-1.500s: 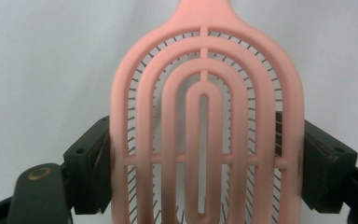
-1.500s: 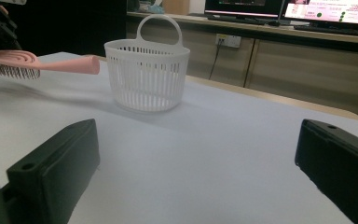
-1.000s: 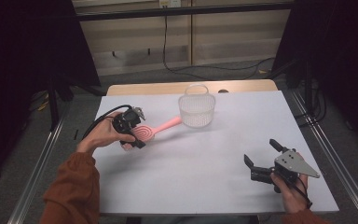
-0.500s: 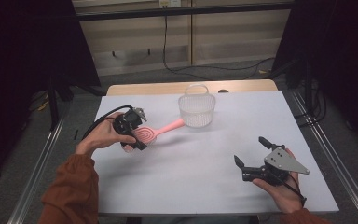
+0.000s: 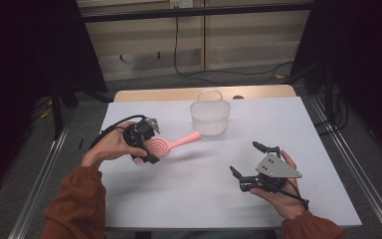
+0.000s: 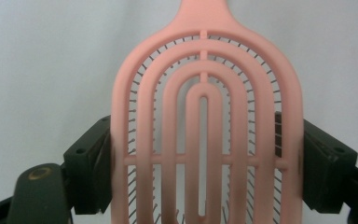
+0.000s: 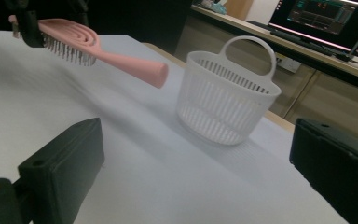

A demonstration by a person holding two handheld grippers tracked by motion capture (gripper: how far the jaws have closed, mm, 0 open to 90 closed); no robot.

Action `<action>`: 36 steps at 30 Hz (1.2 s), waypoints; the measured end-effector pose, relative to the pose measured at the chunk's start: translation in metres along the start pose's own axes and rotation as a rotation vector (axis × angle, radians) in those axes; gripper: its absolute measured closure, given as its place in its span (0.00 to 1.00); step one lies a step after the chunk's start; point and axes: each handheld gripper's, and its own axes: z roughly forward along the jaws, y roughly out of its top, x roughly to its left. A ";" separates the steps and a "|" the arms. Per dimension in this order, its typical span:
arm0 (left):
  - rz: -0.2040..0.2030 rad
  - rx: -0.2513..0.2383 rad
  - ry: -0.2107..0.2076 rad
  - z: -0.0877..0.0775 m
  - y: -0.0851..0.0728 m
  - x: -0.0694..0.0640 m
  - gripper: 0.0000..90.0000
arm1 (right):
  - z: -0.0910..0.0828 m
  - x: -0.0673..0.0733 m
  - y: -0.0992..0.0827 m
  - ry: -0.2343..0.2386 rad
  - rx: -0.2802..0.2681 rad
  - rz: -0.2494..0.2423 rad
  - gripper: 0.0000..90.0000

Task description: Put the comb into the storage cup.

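A pink hairbrush [image 5: 174, 142] hangs just above the white table [image 5: 189, 199] at its left. My left gripper [image 5: 149, 148] is shut on the slotted head of the hairbrush [image 6: 205, 116], one jaw on each side edge, and the handle points toward a white plastic basket [image 5: 209, 118]. The basket stands upright at the back middle of the table. At the front right, my right gripper [image 5: 243, 158] is held open with nothing between its jaws. From the open right gripper [image 7: 196, 163], the basket [image 7: 223, 102] and the raised hairbrush [image 7: 98, 51] lie ahead.
A wooden strip [image 5: 179, 93] borders the table's far edge. Metal rails [image 5: 350, 164] run along both sides. A lit monitor [image 7: 326, 18] stands on a bench beyond the basket. Bare white surface stretches between the two hands.
My right gripper has moved left, toward the table's middle, and risen slightly, still open. The left gripper and the hairbrush have kept their place.
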 end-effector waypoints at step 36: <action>0.111 -0.005 -0.035 -0.006 0.043 -0.022 0.22 | 0.062 0.045 0.045 0.049 0.029 -0.403 0.09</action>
